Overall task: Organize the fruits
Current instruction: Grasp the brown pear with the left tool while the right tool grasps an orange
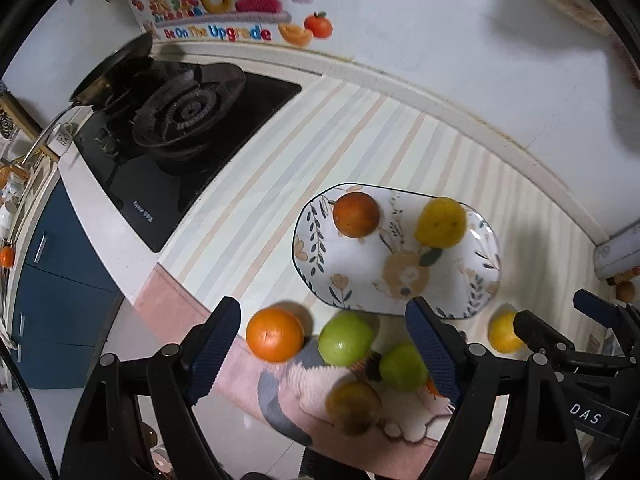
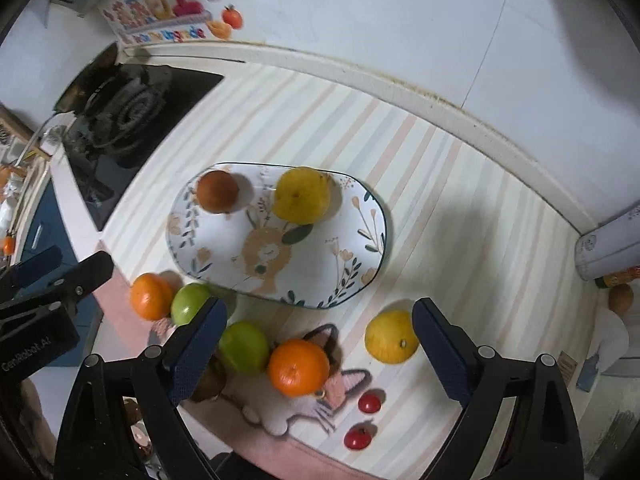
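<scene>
We can't tell what the brownish fruit (image 2: pixel 208 380) is, half hidden behind our right gripper's finger (image 2: pixel 196 352) and blurred in the left wrist view, where the other finger (image 1: pixel 432 352) covers part of a green fruit (image 1: pixel 402 366) and nearly all of an orange one.

Black claw (image 1: pixel 322 346), ribbed navy pads (image 1: pixel 214 346)

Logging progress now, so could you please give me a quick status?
Left tool and right tool open, empty. Two fruits on plate; the rest off it. Nothing in the way.
</scene>
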`<state>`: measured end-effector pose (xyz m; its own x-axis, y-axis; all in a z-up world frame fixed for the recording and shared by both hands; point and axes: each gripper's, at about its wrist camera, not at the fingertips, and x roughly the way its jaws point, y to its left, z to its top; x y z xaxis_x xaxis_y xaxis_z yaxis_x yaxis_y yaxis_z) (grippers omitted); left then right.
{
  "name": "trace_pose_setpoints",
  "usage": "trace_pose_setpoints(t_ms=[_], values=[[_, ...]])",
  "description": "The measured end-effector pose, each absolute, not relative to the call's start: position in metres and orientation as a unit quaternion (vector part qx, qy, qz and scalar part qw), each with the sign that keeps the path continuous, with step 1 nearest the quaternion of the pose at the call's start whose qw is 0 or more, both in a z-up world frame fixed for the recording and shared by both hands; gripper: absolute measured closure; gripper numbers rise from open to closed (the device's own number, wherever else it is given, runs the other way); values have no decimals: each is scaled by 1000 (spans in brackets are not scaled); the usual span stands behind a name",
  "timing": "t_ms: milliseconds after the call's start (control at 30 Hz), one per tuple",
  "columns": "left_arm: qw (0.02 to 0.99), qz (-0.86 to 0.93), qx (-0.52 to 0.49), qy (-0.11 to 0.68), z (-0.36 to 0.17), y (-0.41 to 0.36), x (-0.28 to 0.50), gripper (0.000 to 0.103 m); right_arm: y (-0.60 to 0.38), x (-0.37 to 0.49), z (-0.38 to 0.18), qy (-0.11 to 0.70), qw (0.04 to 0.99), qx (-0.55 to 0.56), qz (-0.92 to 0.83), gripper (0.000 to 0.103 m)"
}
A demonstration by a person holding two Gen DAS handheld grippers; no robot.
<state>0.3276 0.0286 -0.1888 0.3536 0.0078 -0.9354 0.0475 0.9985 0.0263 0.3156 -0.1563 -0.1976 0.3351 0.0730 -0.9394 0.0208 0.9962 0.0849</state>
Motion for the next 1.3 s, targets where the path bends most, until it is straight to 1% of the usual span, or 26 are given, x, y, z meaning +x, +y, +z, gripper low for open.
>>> trace_pose_setpoints(t_ms=[400, 600, 933, 1233, 1267, 1300], values=[[856, -23, 11, 517, -125, 32, 266, 19, -163, 247, -117, 519, 853, 46, 31, 7], [867, -30, 10, 498, -102, 29, 243, 19, -170, 223, -95, 505, 861, 60, 31, 7], [874, -40, 5, 485, -87, 22, 223, 19, -177, 208, -91, 504, 861, 65, 33, 7], [870, -36, 1, 492, -98, 24, 227, 19, -179, 211, -108, 518, 850, 90, 42, 7], [868, -29, 8, 495, -104, 25, 230, 15, -178, 213, -115, 523, 846, 92, 42, 7], [866, -19, 16, 500, -110, 26, 232, 4, -179, 215, -126, 532, 840, 97, 42, 7]])
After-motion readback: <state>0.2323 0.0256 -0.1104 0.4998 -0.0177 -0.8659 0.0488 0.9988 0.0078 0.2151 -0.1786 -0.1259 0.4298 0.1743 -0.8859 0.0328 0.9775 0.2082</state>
